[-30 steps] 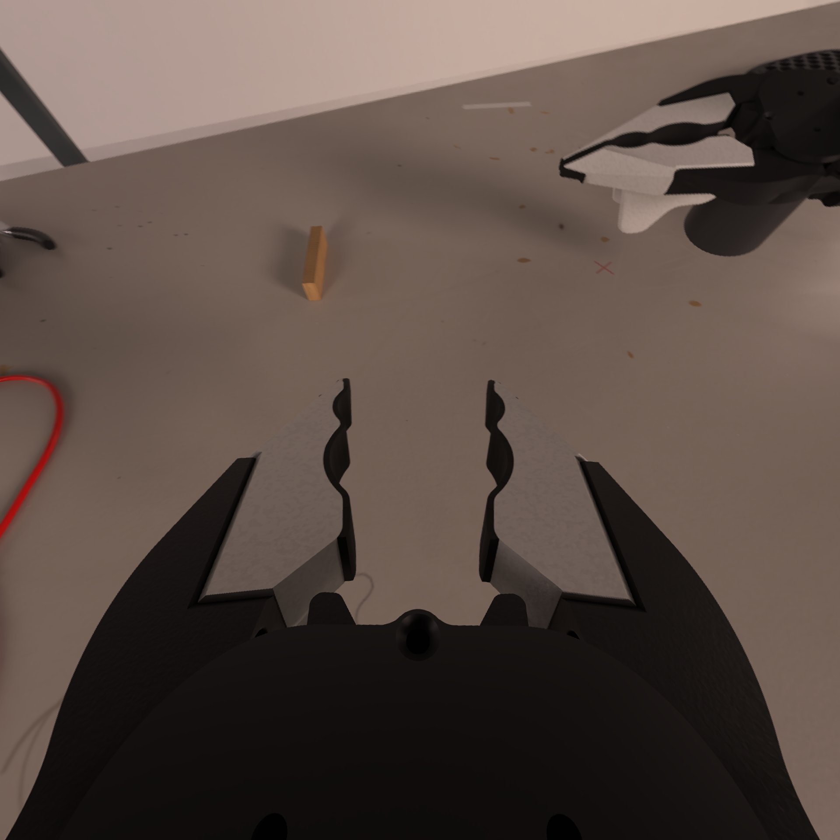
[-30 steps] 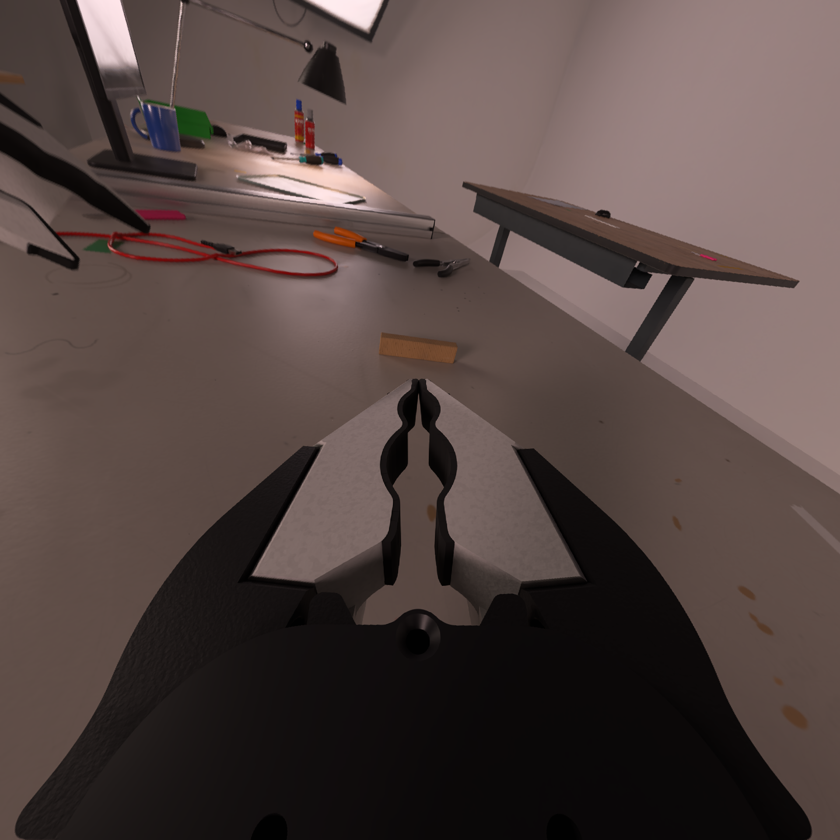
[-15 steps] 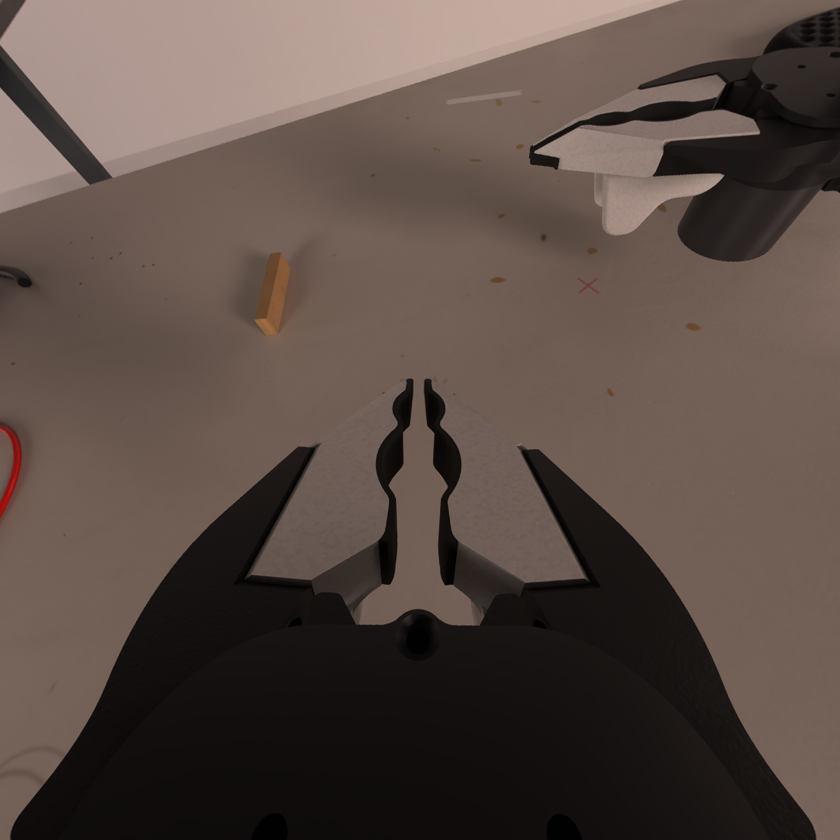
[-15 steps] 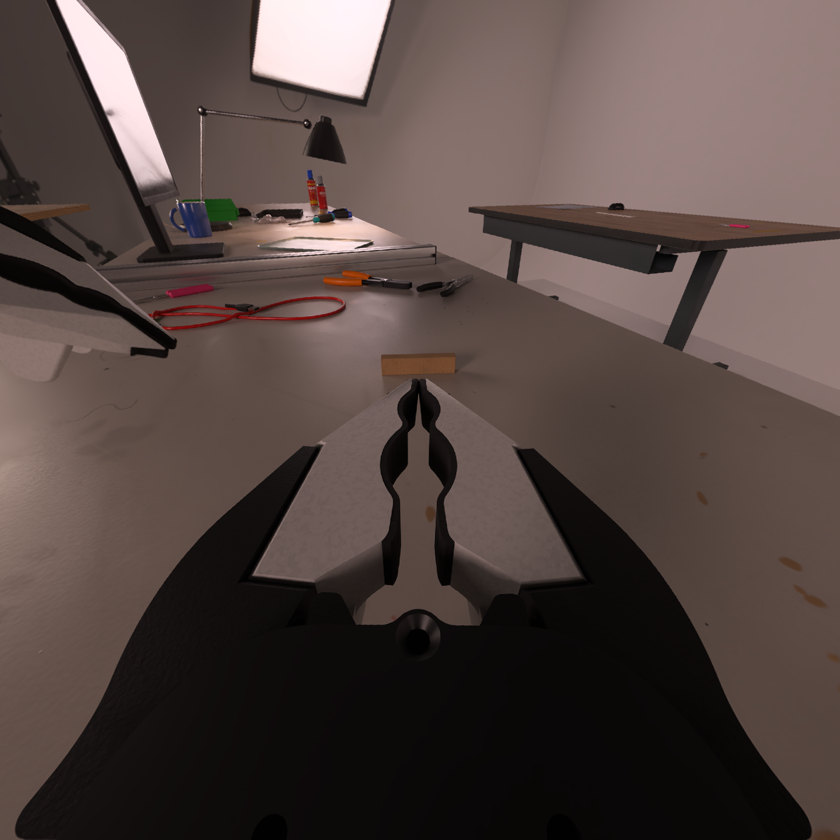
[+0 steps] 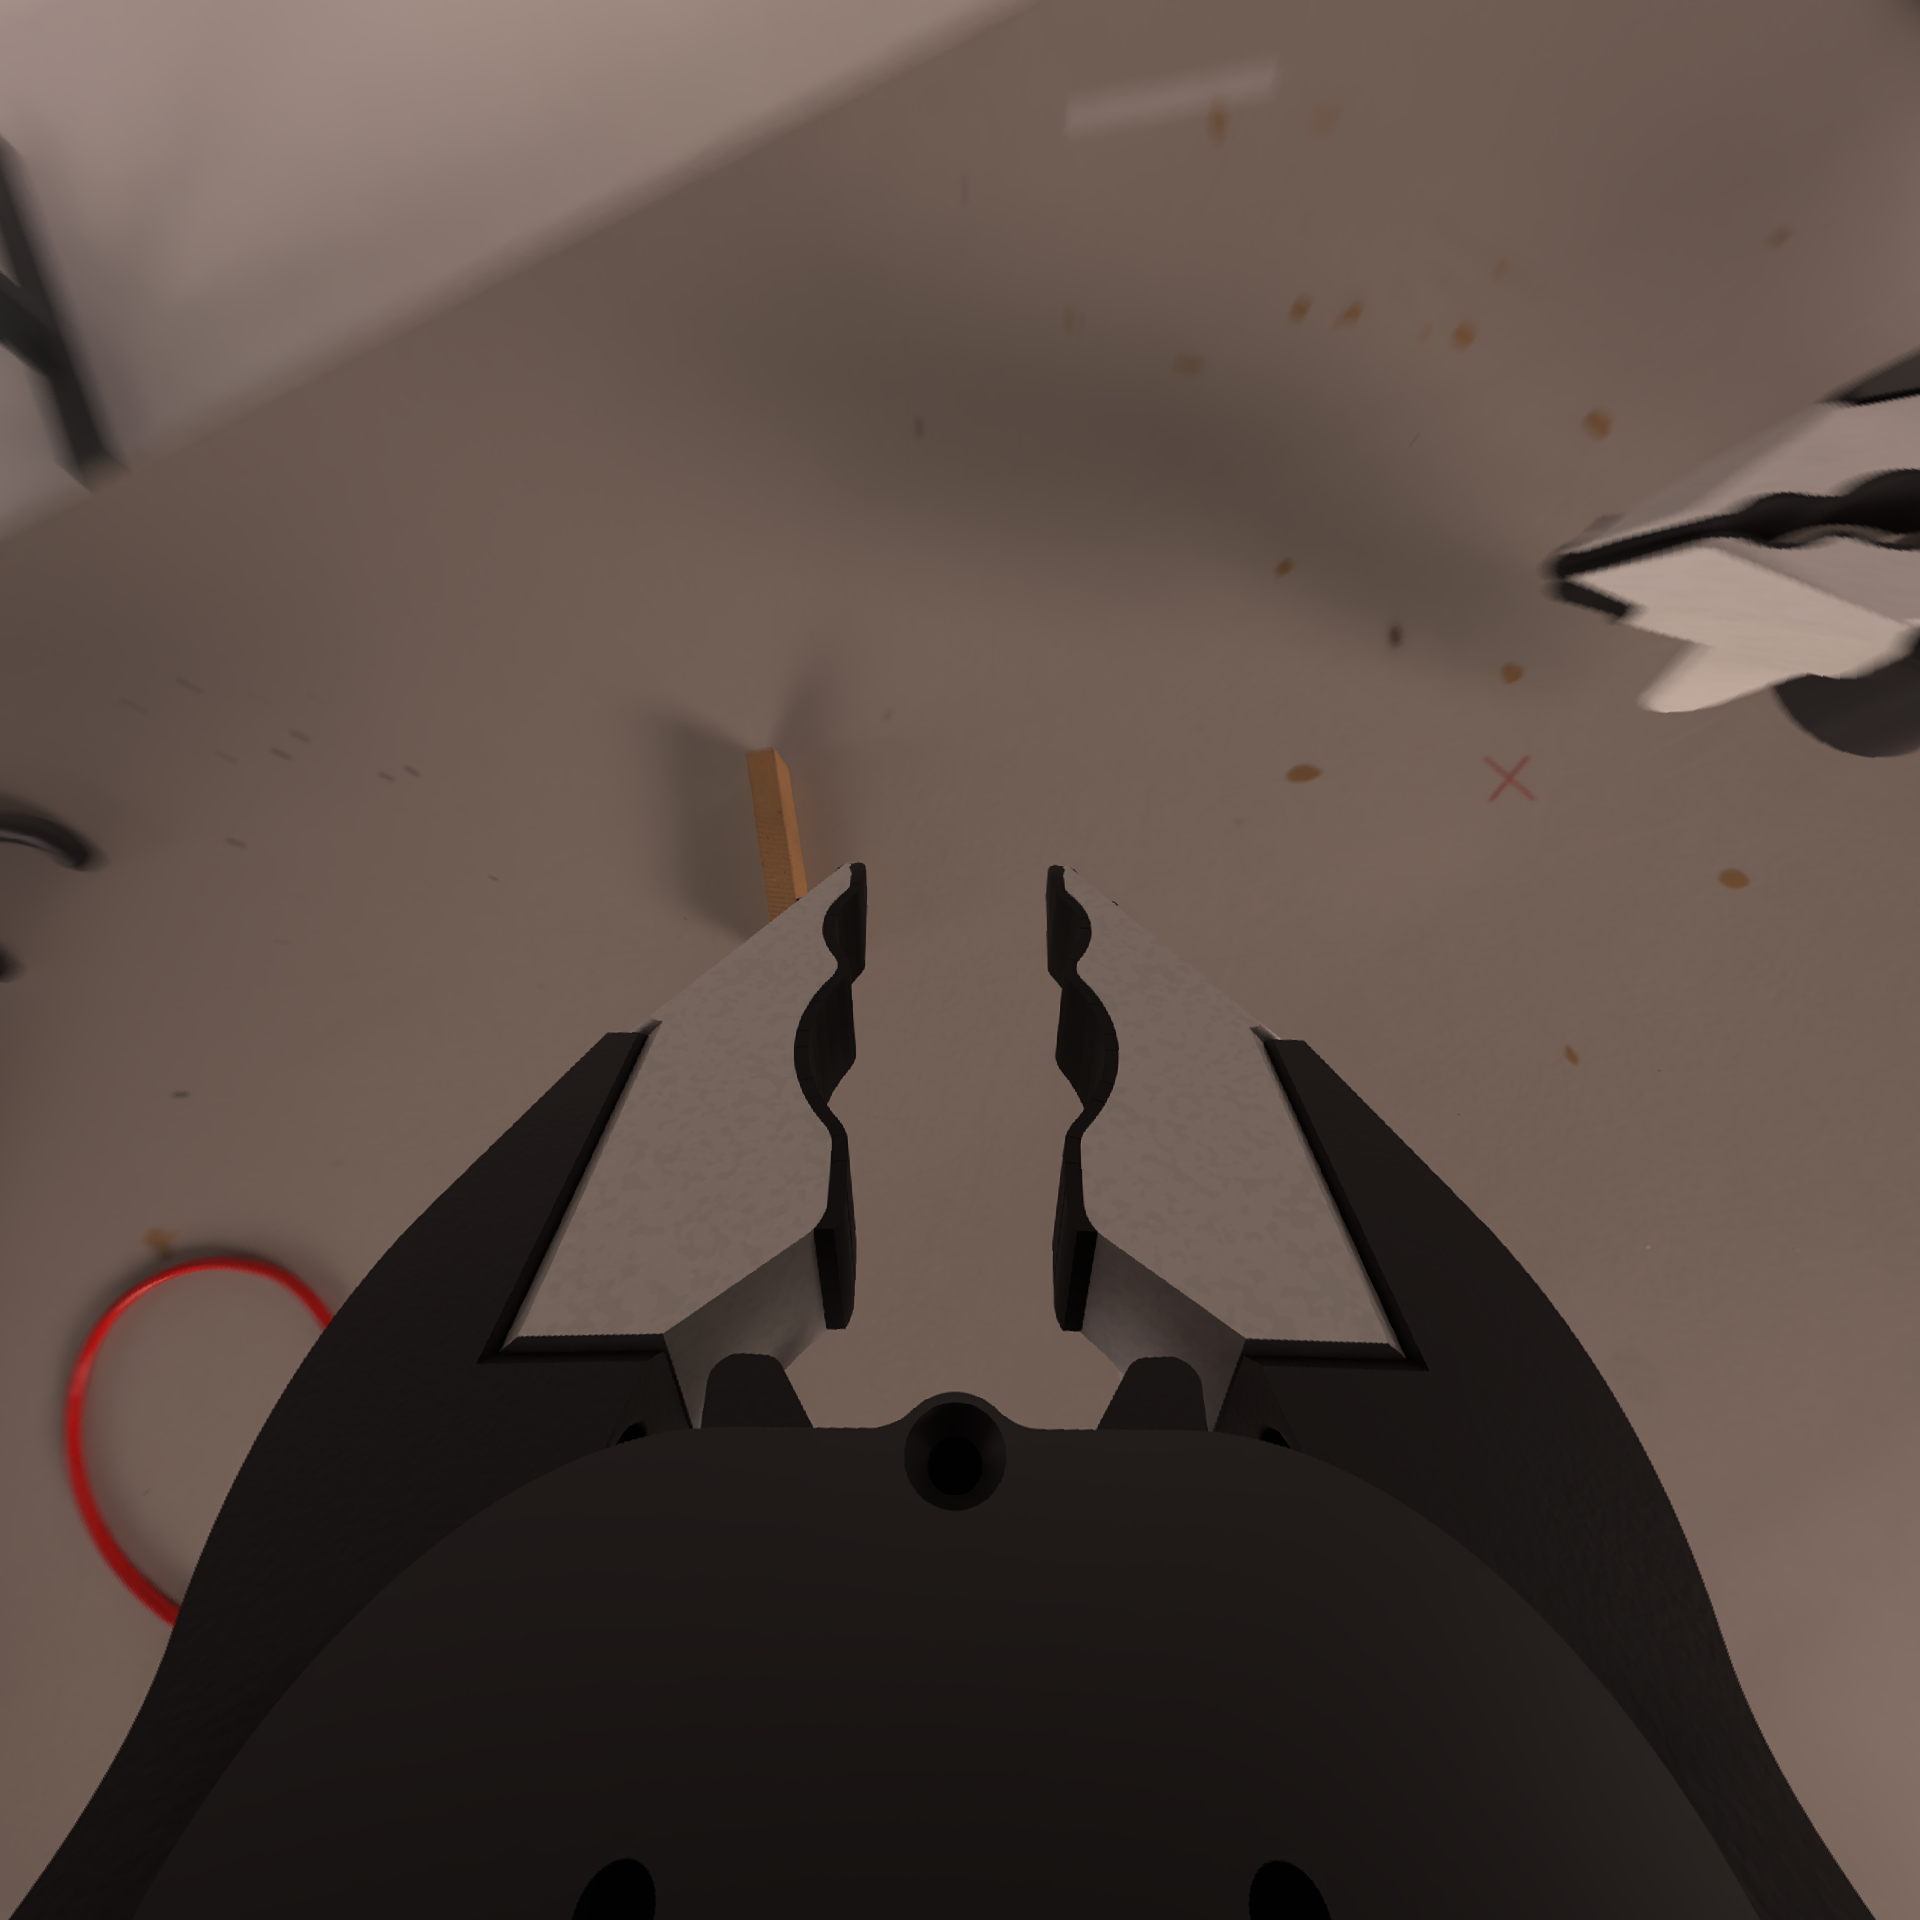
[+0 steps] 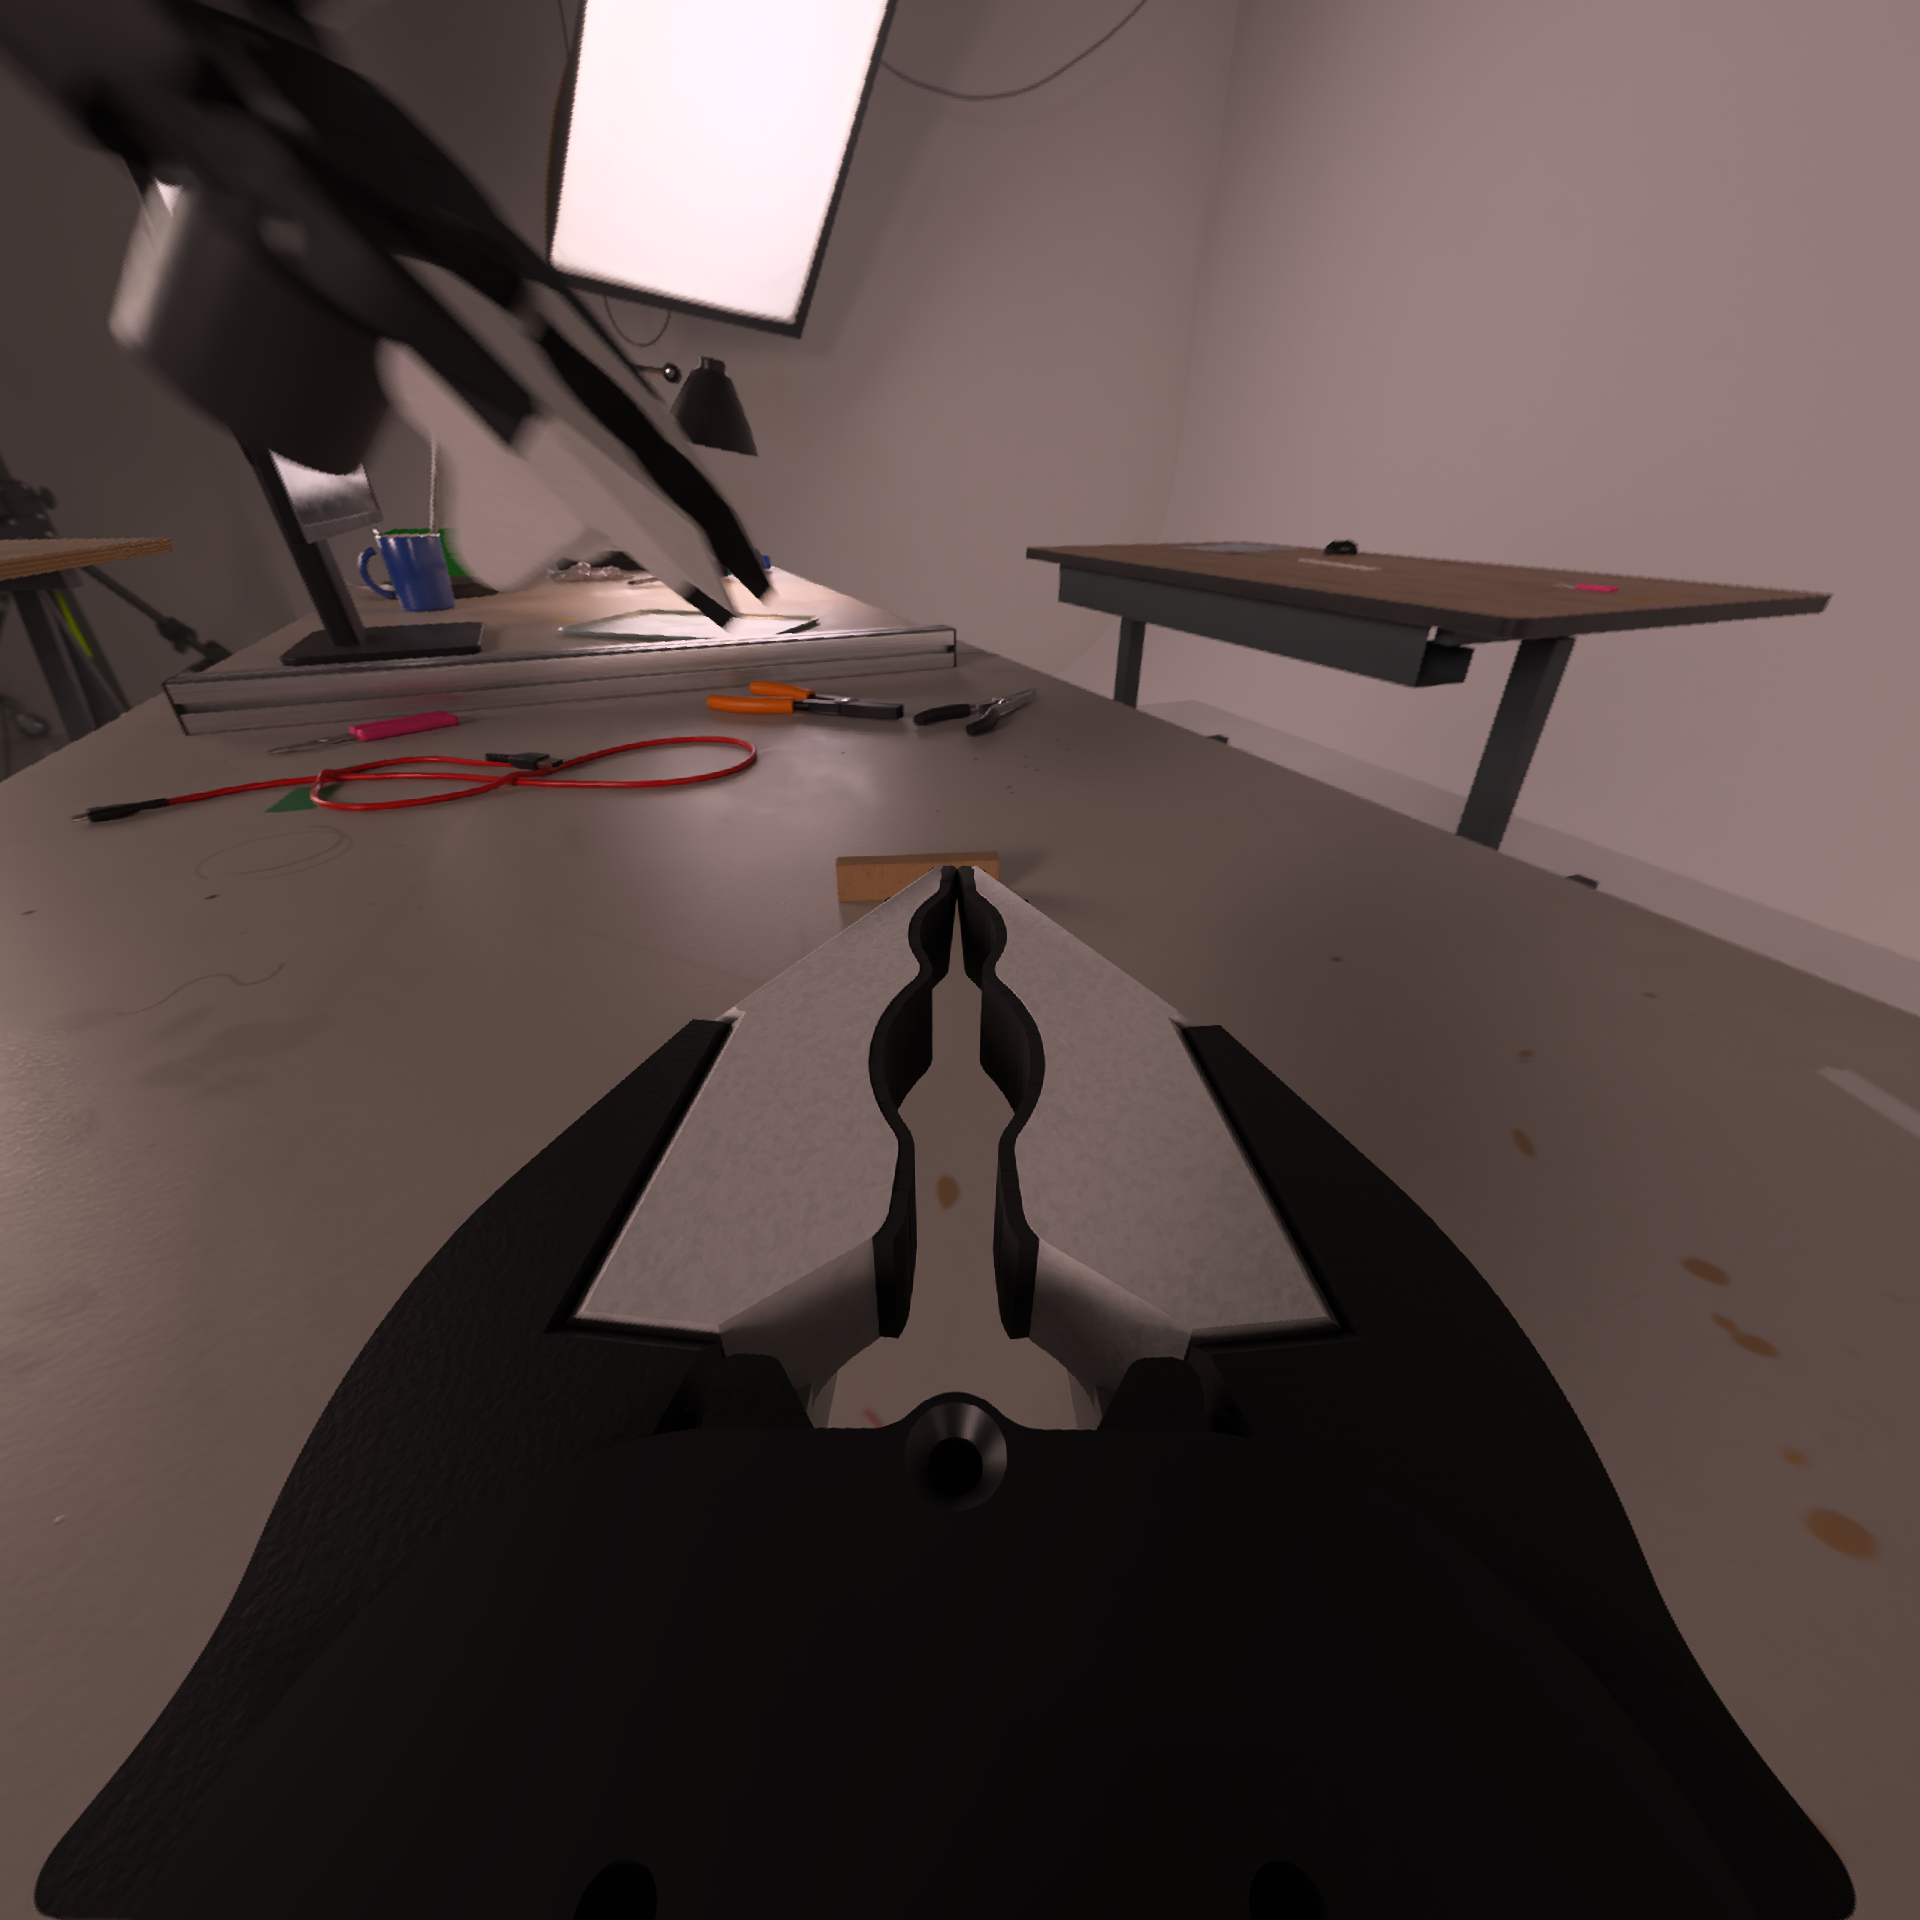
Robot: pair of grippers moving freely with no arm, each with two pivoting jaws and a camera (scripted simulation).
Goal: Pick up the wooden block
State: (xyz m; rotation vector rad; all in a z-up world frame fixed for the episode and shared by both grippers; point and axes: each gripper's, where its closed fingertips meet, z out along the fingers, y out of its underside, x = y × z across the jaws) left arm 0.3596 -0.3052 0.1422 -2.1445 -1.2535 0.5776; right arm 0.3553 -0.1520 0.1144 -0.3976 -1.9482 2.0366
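The wooden block [image 5: 777, 831] is a small tan bar lying on the grey table. In the left wrist view it sits just past my left fingertip, its near end hidden behind that finger. My left gripper [image 5: 954, 894] is open and empty above the table. In the right wrist view the block [image 6: 894, 875] lies crosswise right behind my fingertips. My right gripper [image 6: 957, 883] is shut and empty, low over the table. The right gripper also shows at the right edge of the left wrist view [image 5: 1745, 592]; the left gripper shows blurred, high at the left, in the right wrist view [image 6: 436, 343].
A red cable [image 6: 499, 774] loops on the table left of the block; it also shows in the left wrist view [image 5: 104, 1382]. Orange pliers [image 6: 800, 703] and black pliers [image 6: 977, 710] lie beyond. A raised shelf [image 6: 561, 670] holds a monitor stand and blue mug [image 6: 410, 569]. Another desk [image 6: 1434, 603] stands at right.
My left gripper shut, then opened again, and it has swung towards the block, which now lies just past its left fingertip. My right gripper stayed shut and its view levelled out.
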